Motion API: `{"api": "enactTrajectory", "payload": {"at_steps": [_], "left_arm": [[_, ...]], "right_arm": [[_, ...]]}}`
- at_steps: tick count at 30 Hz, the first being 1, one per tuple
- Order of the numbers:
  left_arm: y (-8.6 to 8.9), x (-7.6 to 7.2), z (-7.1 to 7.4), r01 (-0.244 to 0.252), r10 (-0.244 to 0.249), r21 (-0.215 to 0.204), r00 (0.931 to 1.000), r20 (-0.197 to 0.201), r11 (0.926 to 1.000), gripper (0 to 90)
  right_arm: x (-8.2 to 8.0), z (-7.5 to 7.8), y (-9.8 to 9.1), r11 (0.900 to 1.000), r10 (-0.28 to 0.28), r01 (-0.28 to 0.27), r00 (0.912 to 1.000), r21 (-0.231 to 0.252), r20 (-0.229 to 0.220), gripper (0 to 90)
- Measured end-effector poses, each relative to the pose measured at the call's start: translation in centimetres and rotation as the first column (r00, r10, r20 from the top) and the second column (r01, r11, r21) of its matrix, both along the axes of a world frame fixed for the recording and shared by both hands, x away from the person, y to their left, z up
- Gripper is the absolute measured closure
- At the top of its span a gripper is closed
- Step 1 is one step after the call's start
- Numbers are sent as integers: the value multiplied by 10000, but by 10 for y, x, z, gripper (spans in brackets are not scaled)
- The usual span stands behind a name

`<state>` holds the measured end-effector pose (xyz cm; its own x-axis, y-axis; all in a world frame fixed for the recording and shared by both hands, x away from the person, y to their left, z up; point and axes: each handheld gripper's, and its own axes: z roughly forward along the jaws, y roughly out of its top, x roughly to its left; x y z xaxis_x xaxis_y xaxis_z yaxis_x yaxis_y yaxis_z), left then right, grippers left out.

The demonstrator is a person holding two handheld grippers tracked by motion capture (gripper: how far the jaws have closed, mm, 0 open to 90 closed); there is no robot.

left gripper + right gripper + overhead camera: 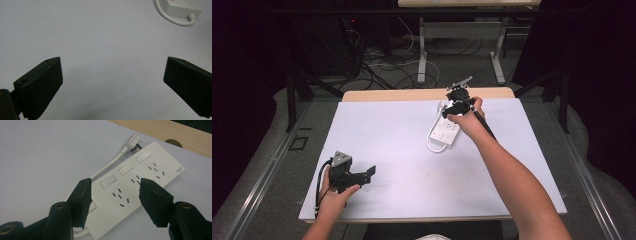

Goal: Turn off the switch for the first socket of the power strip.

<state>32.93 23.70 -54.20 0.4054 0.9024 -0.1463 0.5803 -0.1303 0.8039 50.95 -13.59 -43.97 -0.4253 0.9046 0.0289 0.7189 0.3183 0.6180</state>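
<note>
The white power strip (140,187) lies at the high view's upper right, rigid, light and smooth; its long edges suit gripping. The right gripper (115,192) hovers half-open above it; the left gripper (112,82) gapes empty.

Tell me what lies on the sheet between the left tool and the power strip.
Nothing: in the high view, only bare white sheet separates the left tool from the power strip. The left gripper view shows the same bare stretch.

White power strip (140,187), flat on table
</note>
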Motion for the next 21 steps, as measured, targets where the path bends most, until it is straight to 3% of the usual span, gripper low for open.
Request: {"api": "enactTrajectory", "payload": {"at_steps": [8, 21], "left_arm": [[1, 0, 1, 52, -52, 16, 10000, -37, 10000, 22], [1, 0, 1, 74, -74, 7, 10000, -31, 10000, 23]], "right_arm": [[10, -2, 0, 9994, -346, 345, 9992, 41, 190, 484], [20, -10, 1, 9964, -852, 851, 9963, 26, 103, 602]]}}
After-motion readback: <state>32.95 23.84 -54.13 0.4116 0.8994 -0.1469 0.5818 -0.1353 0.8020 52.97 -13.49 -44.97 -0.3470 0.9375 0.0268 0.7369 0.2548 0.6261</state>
